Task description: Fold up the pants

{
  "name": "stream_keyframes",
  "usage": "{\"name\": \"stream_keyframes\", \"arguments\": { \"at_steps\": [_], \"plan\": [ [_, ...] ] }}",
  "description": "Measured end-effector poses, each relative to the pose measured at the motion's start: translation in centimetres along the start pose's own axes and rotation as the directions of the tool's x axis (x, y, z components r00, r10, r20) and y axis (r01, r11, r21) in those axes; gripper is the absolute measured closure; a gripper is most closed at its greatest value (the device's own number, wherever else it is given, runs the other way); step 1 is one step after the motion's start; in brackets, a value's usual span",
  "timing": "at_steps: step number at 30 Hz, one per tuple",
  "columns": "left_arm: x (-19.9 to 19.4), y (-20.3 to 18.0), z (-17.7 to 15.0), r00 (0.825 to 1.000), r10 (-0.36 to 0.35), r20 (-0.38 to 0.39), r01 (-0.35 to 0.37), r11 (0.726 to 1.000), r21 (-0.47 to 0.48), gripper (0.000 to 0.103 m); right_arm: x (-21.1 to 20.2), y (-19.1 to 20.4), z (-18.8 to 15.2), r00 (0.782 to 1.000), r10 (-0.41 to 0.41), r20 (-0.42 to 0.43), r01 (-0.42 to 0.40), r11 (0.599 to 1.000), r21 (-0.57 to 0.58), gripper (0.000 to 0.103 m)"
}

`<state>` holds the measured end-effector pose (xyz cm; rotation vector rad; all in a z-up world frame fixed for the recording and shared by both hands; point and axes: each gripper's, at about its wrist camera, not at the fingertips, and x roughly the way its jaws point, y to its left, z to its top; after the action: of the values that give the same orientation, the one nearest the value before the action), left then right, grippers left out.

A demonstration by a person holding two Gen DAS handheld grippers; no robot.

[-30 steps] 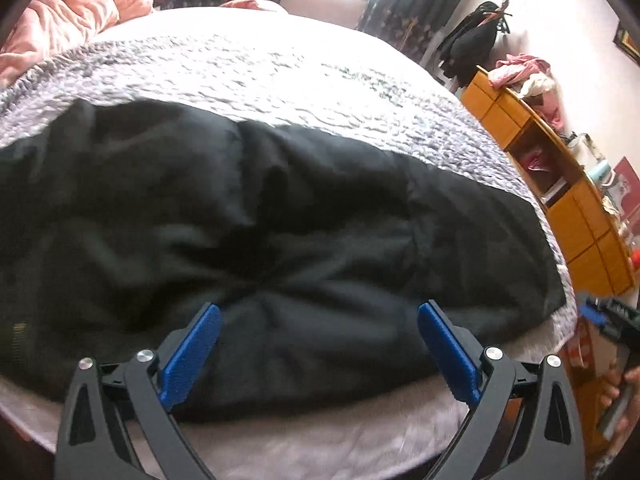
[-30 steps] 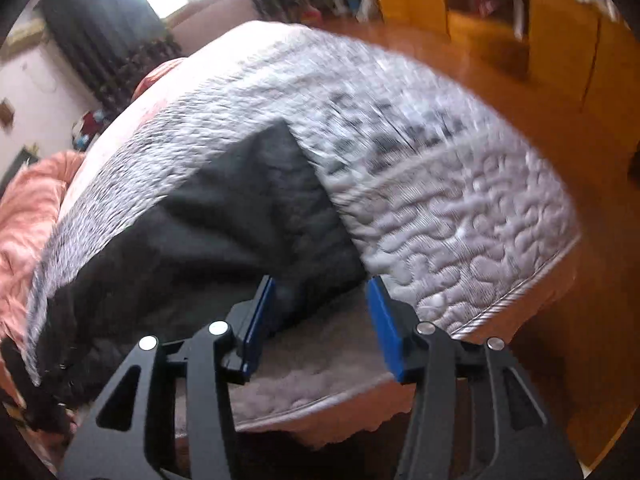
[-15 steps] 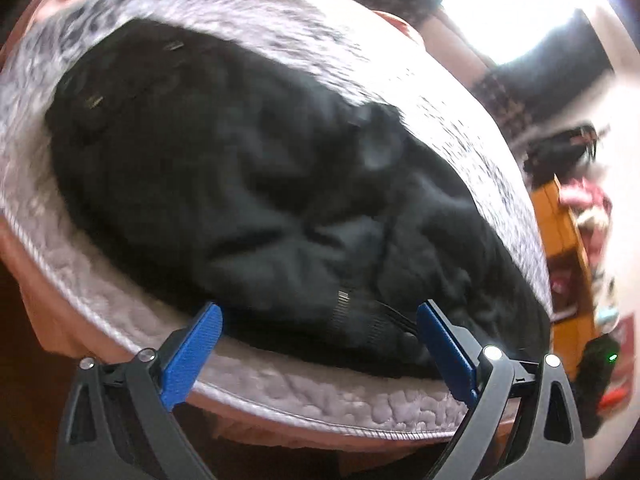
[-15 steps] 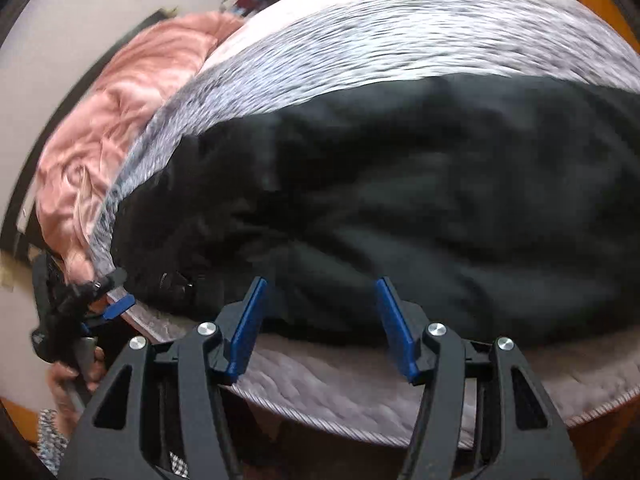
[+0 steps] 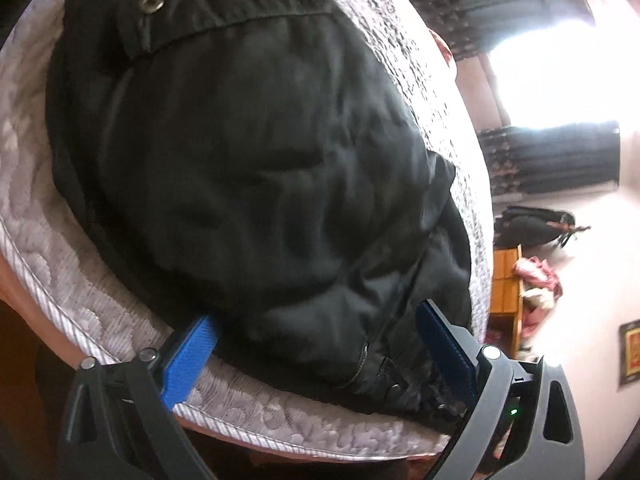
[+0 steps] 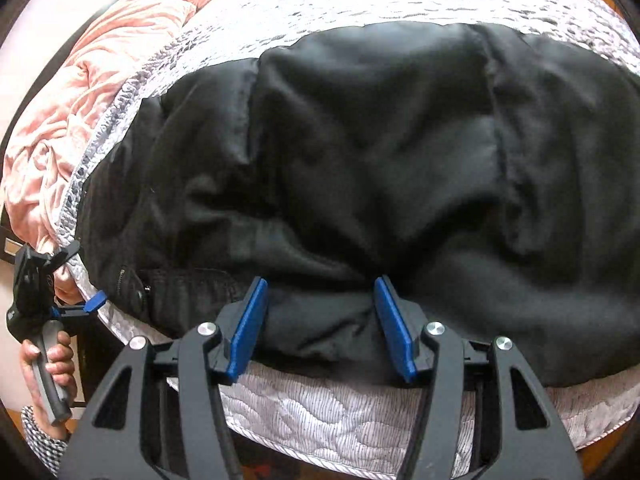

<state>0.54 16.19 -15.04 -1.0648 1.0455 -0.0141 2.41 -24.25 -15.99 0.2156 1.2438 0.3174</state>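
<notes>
Black pants (image 5: 260,160) lie spread on a grey quilted bedspread (image 5: 100,312), their snap-buttoned waistband at the upper left of the left wrist view. My left gripper (image 5: 316,344) is open wide at the pants' near edge, its fingers straddling the zipper area without pinching it. In the right wrist view the pants (image 6: 400,140) stretch across the bed. My right gripper (image 6: 322,320) stands open over their near edge, with a bunched fold of fabric between its blue pads (image 6: 248,324). The left gripper (image 6: 82,276) also shows there at the far left, held by a hand (image 6: 48,364).
A pink blanket (image 6: 100,80) is heaped at the bed's far left. The bedspread's corded edge (image 6: 320,412) runs just below my fingers. A wooden cabinet (image 5: 506,280) with clothes on it, a dark hanging bag (image 5: 532,224) and a bright window (image 5: 560,60) lie beyond the bed.
Both grippers swung sideways and came down to the pants' near edge. The left view rolled and now sits close by the waistband. The right gripper moved from the leg end to the middle fold.
</notes>
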Motion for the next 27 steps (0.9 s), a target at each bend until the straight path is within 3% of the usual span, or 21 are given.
{"name": "stream_keyframes", "arguments": {
  "at_steps": [2, 4, 5, 6, 8, 12, 17, 22, 26, 27],
  "plan": [
    [-0.1, 0.7, 0.2, 1.000, -0.023, -0.002, 0.023, 1.000, -0.016, 0.006, 0.0, 0.7, 0.0, 1.000, -0.014, 0.001, 0.014, 1.000, -0.020, 0.045],
    [-0.2, 1.2, 0.3, 0.999, -0.037, 0.010, 0.038, 0.997, -0.060, 0.013, 0.3, 1.0, 0.0, 1.000, -0.012, 0.004, 0.012, 0.999, -0.030, 0.038],
    [-0.4, 1.6, 0.4, 0.999, -0.041, 0.027, 0.043, 0.995, -0.088, 0.028, 0.4, 1.2, 0.0, 1.000, -0.012, 0.004, 0.012, 0.999, -0.036, 0.037],
    [-0.7, 2.0, 0.4, 0.998, -0.038, 0.048, 0.043, 0.993, -0.113, 0.052, 0.6, 1.5, 0.1, 1.000, -0.018, 0.004, 0.018, 0.999, -0.043, 0.035],
    [-0.4, 2.2, 0.5, 0.998, -0.012, 0.063, 0.020, 0.993, -0.120, 0.075, 0.7, 1.8, 0.0, 1.000, -0.031, 0.000, 0.031, 0.998, -0.060, 0.033],
    [-1.3, 1.7, 0.1, 0.994, -0.050, 0.100, 0.056, 0.996, -0.064, 0.089, 0.8, 2.1, 0.0, 1.000, -0.029, 0.000, 0.029, 0.998, -0.061, 0.031],
    [-4.4, -0.8, -1.9, 0.980, -0.056, 0.192, 0.047, 0.998, 0.051, 0.096, 0.8, 1.9, 0.1, 1.000, -0.016, -0.006, 0.016, 0.999, -0.048, 0.031],
    [-1.7, 2.4, -2.3, 0.986, 0.075, 0.150, -0.079, 0.997, 0.025, 0.094, 1.1, 2.4, 0.3, 0.999, -0.046, -0.021, 0.045, 0.997, -0.069, 0.031],
    [-1.4, 0.8, -2.0, 0.977, 0.142, 0.159, -0.160, 0.982, 0.104, 0.087, 0.6, 2.5, 0.5, 0.999, -0.026, -0.019, 0.025, 0.998, -0.058, 0.032],
    [-1.9, -0.4, -2.2, 0.972, 0.174, 0.160, -0.198, 0.970, 0.143, 0.076, 0.2, 2.3, 0.5, 1.000, -0.011, -0.011, 0.010, 0.999, -0.042, 0.033]
  ]
}}
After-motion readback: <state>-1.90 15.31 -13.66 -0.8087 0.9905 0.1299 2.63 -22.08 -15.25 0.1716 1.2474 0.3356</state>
